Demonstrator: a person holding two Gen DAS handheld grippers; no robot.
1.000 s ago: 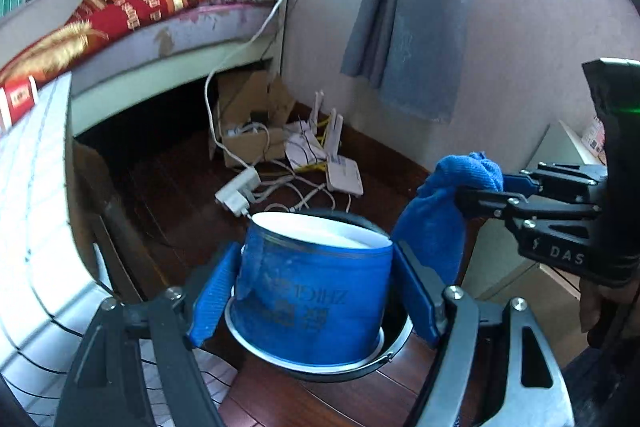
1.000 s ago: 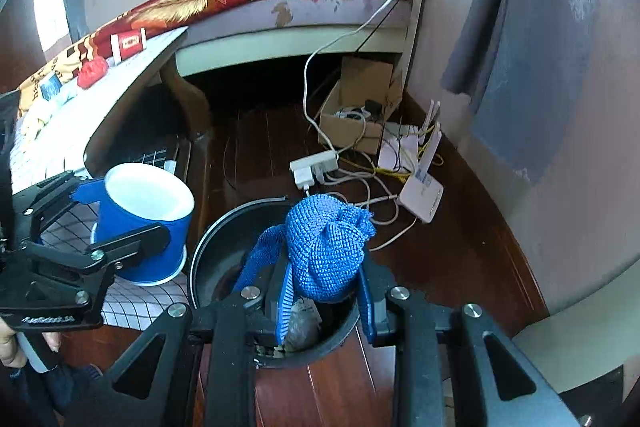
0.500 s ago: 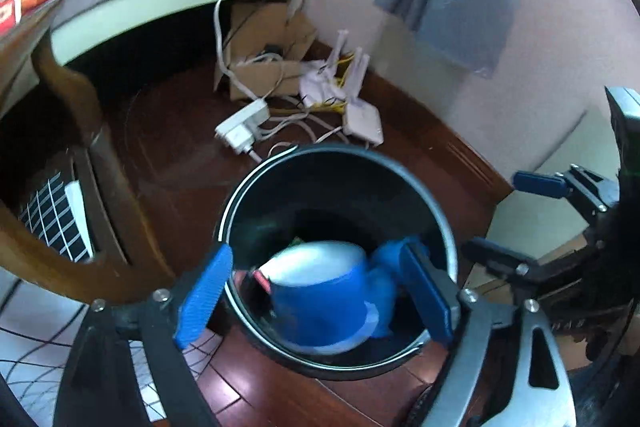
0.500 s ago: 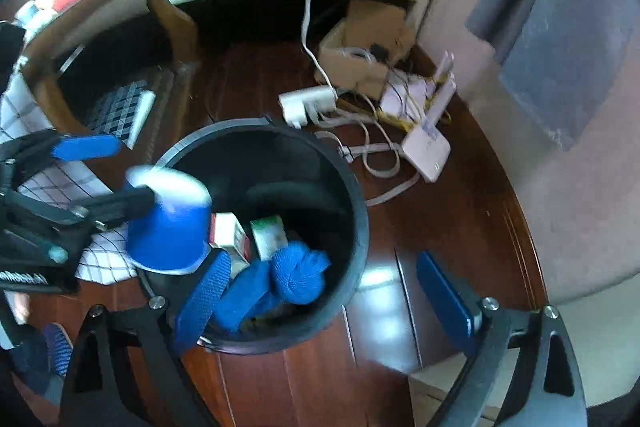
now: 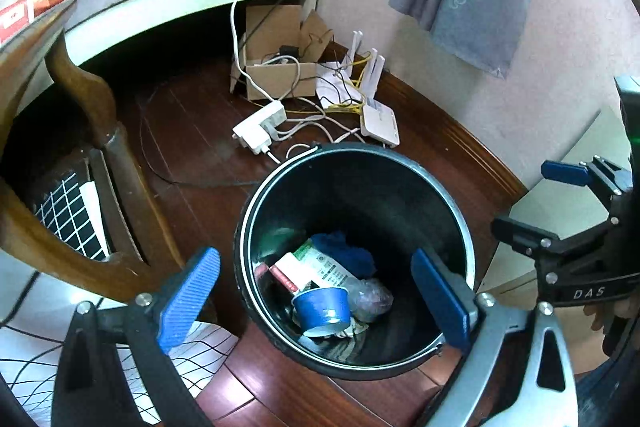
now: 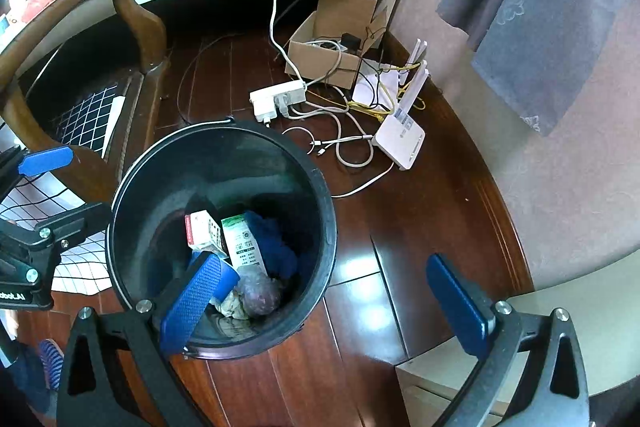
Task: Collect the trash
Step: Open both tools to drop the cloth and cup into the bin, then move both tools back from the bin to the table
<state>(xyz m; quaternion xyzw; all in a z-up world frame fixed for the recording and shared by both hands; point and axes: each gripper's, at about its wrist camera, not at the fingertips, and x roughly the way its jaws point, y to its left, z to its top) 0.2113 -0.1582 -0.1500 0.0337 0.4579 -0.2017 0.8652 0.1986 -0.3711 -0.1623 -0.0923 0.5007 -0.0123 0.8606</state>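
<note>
One black bin (image 5: pixel 460 211) stands on the floor. Inside it lie one blue cup (image 5: pixel 322 309), one blue cloth (image 5: pixel 344 251), two small cartons (image 6: pixel 242 243) and one clear crumpled bag (image 5: pixel 370 297). Beyond the bin — toward the far wall — sit one cardboard box (image 5: pixel 276 79), one white power strip (image 5: pixel 258 129) and one white router (image 5: pixel 380 121). Two grippers show — one left (image 5: pixel 316 301), one right (image 6: pixel 324 307).

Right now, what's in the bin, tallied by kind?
Blue paper cup: 1
Blue cloth: 1
Cartons: 2
Crumpled plastic wrap: 1
Total: 5 visible in the black bin; smaller scraps underneath can't be counted.
</note>
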